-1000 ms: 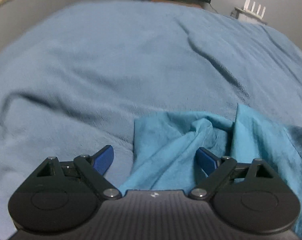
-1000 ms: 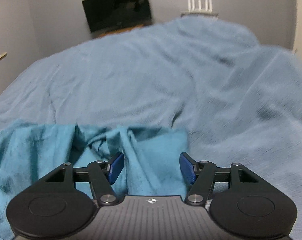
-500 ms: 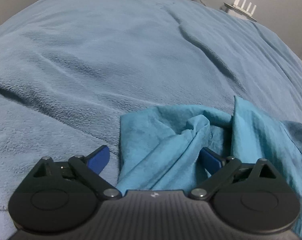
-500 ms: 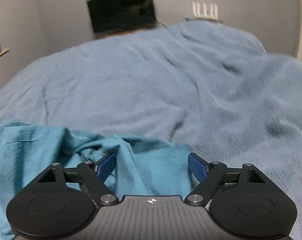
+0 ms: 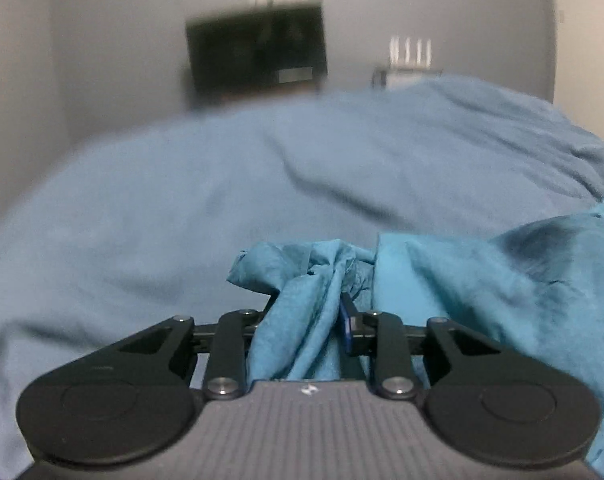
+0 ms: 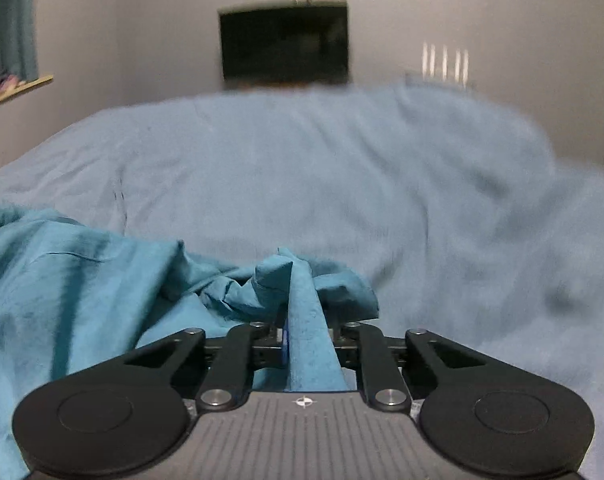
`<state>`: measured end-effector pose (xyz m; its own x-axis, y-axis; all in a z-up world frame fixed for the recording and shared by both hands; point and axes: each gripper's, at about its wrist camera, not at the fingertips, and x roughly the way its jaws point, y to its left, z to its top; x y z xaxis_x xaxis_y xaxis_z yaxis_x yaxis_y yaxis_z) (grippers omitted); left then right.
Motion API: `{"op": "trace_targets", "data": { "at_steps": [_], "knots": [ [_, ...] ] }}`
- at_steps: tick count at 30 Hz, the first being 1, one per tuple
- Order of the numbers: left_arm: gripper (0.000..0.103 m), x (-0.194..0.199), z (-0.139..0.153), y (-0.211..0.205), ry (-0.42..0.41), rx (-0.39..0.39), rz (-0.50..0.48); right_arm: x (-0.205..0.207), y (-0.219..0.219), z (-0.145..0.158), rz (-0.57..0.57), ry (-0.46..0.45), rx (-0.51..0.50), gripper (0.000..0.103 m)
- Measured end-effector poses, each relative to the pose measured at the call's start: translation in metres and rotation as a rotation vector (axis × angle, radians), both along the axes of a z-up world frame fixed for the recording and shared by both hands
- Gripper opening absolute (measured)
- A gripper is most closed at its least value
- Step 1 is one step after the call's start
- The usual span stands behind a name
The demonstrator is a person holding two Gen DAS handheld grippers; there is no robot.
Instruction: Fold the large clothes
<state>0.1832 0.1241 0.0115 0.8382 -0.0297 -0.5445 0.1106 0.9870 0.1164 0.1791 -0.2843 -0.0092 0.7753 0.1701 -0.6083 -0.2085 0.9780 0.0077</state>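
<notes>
A teal garment [image 5: 481, 280] lies crumpled on the near part of a bed. In the left wrist view my left gripper [image 5: 305, 320] is shut on a bunched corner of it, cloth bulging between the jaws. The rest of the garment spreads away to the right. In the right wrist view my right gripper [image 6: 305, 340] is shut on another corner of the teal garment [image 6: 62, 280], a ridge of cloth standing up between the jaws. The rest spreads to the left. Both views are blurred.
A light blue fleece blanket [image 5: 262, 184] covers the whole bed [image 6: 341, 168], with soft wrinkles. A dark screen [image 6: 284, 46] hangs on the far grey wall. A white router [image 5: 409, 54] stands to its right. A shelf [image 6: 18, 88] is at the left wall.
Both grippers have closed from open onto corners of the teal garment. Both cameras have tilted up, so the far wall and screen now fill the top of each view.
</notes>
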Motion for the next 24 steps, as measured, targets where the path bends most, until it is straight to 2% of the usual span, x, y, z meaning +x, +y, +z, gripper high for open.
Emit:
{"op": "trace_targets", "data": {
  "at_steps": [2, 4, 8, 9, 10, 11, 12, 13, 15, 17, 21, 24],
  "knots": [
    [0.025, 0.006, 0.015, -0.009, -0.077, 0.056, -0.004, 0.002, 0.008, 0.012, 0.013, -0.091, -0.054, 0.013],
    [0.025, 0.02, 0.032, -0.013, -0.14, 0.079, 0.006, 0.01, 0.018, 0.025, 0.02, -0.194, -0.119, 0.012],
    [0.025, 0.057, 0.063, -0.016, -0.263, 0.072, 0.048, 0.041, 0.029, 0.055, -0.008, -0.37, -0.185, 0.013],
    [0.028, 0.067, 0.067, -0.018, -0.29, 0.068, 0.059, 0.053, 0.03, 0.063, -0.03, -0.425, -0.189, 0.015],
    [0.038, 0.078, 0.068, -0.019, -0.28, 0.075, 0.084, 0.062, 0.03, 0.067, -0.057, -0.472, -0.188, 0.025],
    [0.047, 0.09, 0.07, -0.018, -0.231, 0.063, 0.119, 0.071, 0.031, 0.068, -0.096, -0.489, -0.21, 0.047],
    [0.068, 0.101, 0.07, -0.015, -0.172, 0.041, 0.179, 0.087, 0.034, 0.069, -0.156, -0.466, -0.256, 0.057],
    [0.074, 0.105, 0.07, -0.01, -0.14, 0.017, 0.239, 0.099, 0.032, 0.07, -0.185, -0.417, -0.263, 0.06],
    [0.078, 0.098, 0.069, -0.003, -0.161, -0.04, 0.284, 0.107, 0.028, 0.071, -0.196, -0.341, -0.21, 0.059],
    [0.084, 0.085, 0.065, -0.002, -0.153, -0.097, 0.275, 0.096, 0.027, 0.071, -0.206, -0.321, -0.154, 0.06],
    [0.085, 0.053, 0.041, -0.026, -0.11, -0.093, 0.175, 0.061, 0.035, 0.055, -0.105, -0.244, -0.055, 0.063],
    [0.086, 0.032, 0.017, -0.066, -0.081, -0.091, 0.06, 0.03, 0.048, 0.029, -0.057, -0.148, 0.047, 0.063]
  ]
}}
